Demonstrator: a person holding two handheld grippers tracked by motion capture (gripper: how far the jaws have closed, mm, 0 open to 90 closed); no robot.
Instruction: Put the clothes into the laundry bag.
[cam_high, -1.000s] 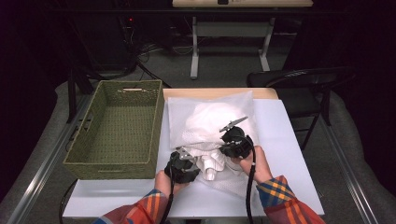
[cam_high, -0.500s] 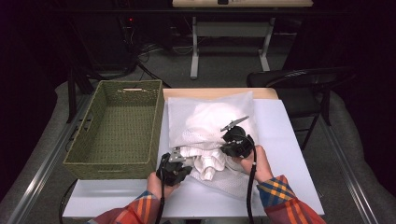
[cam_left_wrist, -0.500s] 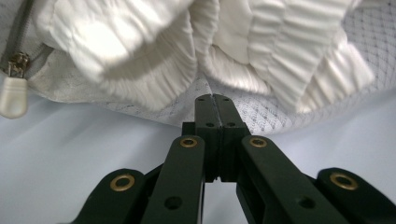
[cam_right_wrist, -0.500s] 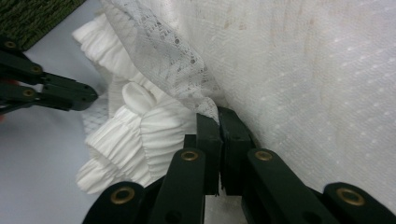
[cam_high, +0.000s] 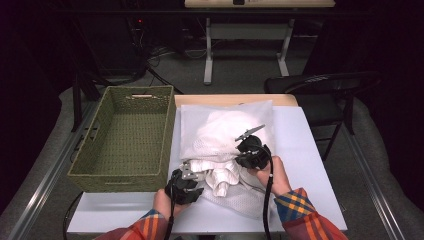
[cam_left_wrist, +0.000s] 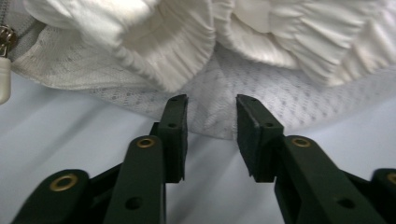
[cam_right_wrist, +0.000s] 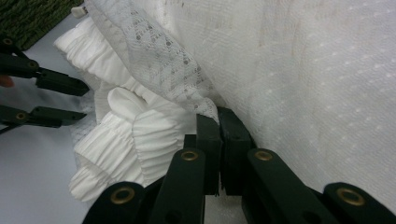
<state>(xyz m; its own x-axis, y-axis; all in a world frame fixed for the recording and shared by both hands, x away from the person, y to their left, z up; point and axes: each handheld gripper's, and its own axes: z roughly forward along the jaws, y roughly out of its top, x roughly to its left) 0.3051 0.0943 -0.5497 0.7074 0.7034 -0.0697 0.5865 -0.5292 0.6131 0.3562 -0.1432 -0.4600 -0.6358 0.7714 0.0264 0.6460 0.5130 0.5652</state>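
The left gripper is held low at the near table edge, its jaws parted after just having been opening, with nothing pressed between the pads. The right gripper is held further forward, jaws clamped together. Both forearms are seen in plaid sleeves.

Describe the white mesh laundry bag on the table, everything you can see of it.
The mesh laundry bag is white, see-through netting with a zipper pull at its open edge. It lies flat on the white table beside the green woven basket. White ruffled fabric spills from its near opening. The right hand-held gripper is shut on the mesh edge; the left hand-held gripper stands open just before the lower layer.
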